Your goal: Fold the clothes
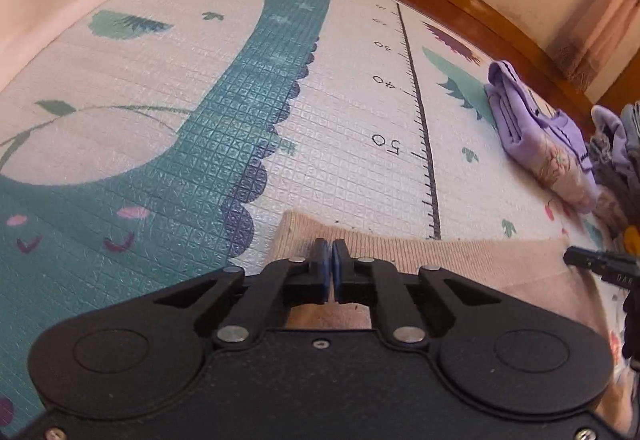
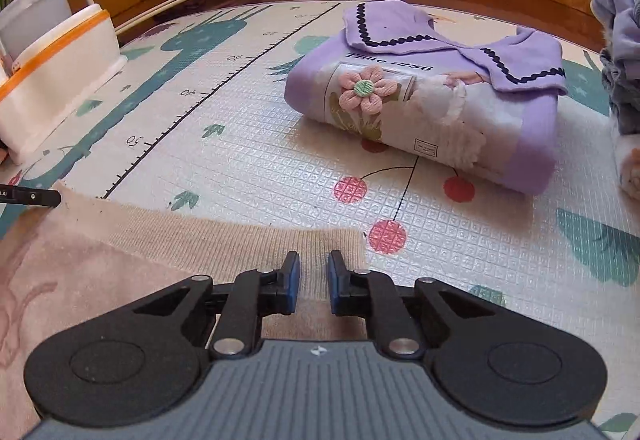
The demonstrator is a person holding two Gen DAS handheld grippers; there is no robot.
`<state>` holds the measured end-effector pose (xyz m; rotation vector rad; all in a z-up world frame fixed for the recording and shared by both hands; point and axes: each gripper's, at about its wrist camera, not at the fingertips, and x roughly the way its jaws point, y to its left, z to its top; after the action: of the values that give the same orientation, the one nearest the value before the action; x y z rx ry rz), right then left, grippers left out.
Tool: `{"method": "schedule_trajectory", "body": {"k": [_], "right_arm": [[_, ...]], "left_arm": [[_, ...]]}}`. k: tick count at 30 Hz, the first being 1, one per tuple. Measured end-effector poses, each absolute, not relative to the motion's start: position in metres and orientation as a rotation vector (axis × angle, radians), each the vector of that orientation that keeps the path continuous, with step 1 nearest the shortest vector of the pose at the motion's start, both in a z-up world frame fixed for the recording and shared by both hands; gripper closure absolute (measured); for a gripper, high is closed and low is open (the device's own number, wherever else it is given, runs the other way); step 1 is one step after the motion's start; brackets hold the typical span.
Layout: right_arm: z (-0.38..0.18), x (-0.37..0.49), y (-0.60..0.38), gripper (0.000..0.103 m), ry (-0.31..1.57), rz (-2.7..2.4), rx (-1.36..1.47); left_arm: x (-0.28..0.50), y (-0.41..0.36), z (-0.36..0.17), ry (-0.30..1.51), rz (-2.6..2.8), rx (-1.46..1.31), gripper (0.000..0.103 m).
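Observation:
A beige-pink knit garment (image 2: 120, 252) lies flat on the play mat with its ribbed hem (image 1: 440, 252) toward the far side. My left gripper (image 1: 331, 260) sits at the hem's left corner, its blue pads pressed together on the ribbed edge. Its black tip (image 2: 36, 196) also shows at the left edge of the right wrist view. My right gripper (image 2: 313, 272) hovers over the hem's right corner, open, with fabric below the gap. Its tip (image 1: 592, 264) shows at the right of the left wrist view.
A folded purple top (image 2: 440, 99) with a flower patch lies on the mat (image 2: 240, 159) ahead and to the right. A pile of grey and purple clothes (image 2: 624, 59) is at the far right. A white box with an orange band (image 2: 52, 79) stands at the left.

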<state>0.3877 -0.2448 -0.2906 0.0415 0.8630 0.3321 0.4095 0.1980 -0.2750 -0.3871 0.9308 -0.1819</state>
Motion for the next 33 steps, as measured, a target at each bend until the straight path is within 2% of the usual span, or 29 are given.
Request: {"method": "schedule_trajectory", "body": {"k": [3, 4, 5, 6, 7, 8, 11, 13, 14, 16, 20, 23, 28, 33], "right_arm": [[-0.287, 0.385, -0.247, 0.09, 0.86, 0.323, 0.046], [-0.285, 0.385, -0.249, 0.094, 0.861, 0.31, 0.063], [-0.283, 0.385, -0.25, 0.095, 0.862, 0.297, 0.081], [-0.281, 0.385, -0.252, 0.094, 0.863, 0.285, 0.098], [-0.279, 0.382, -0.252, 0.084, 0.855, 0.279, 0.092], [-0.277, 0.377, -0.252, 0.082, 0.84, 0.279, 0.069], [-0.284, 0.366, -0.257, 0.08, 0.856, 0.296, 0.049], [-0.289, 0.368, -0.262, 0.08, 0.862, 0.276, 0.042], [-0.289, 0.371, -0.264, 0.075, 0.874, 0.251, 0.048], [-0.285, 0.372, -0.263, 0.072, 0.891, 0.206, 0.037], [-0.263, 0.34, -0.235, 0.071, 0.826, 0.24, -0.052], [-0.25, 0.294, -0.187, 0.071, 0.783, 0.323, -0.092], [-0.251, 0.215, -0.13, 0.073, 0.812, 0.408, -0.181], [-0.254, 0.136, -0.077, 0.072, 0.849, 0.487, -0.272]], "left_arm": [[0.4, 0.214, -0.271, 0.902, -0.123, -0.49, 0.098], [0.391, 0.213, -0.264, 0.871, -0.124, -0.487, 0.1], [0.383, 0.212, -0.257, 0.839, -0.126, -0.485, 0.098], [0.373, 0.209, -0.25, 0.81, -0.129, -0.47, 0.098], [0.361, 0.202, -0.243, 0.788, -0.137, -0.424, 0.098], [0.347, 0.197, -0.238, 0.762, -0.145, -0.382, 0.098], [0.322, 0.199, -0.24, 0.731, -0.163, -0.419, 0.098], [0.333, 0.203, -0.261, 0.826, -0.118, -0.422, 0.098], [0.336, 0.21, -0.266, 0.84, -0.098, -0.456, 0.095], [0.339, 0.224, -0.272, 0.855, -0.053, -0.524, 0.098], [0.285, 0.228, -0.241, 0.739, 0.009, -0.57, 0.097], [0.23, 0.197, -0.228, 0.695, 0.069, -0.43, 0.097], [0.142, 0.119, -0.242, 0.709, 0.229, -0.098, 0.096], [0.09, 0.115, -0.255, 0.751, 0.294, -0.03, 0.096]]}}
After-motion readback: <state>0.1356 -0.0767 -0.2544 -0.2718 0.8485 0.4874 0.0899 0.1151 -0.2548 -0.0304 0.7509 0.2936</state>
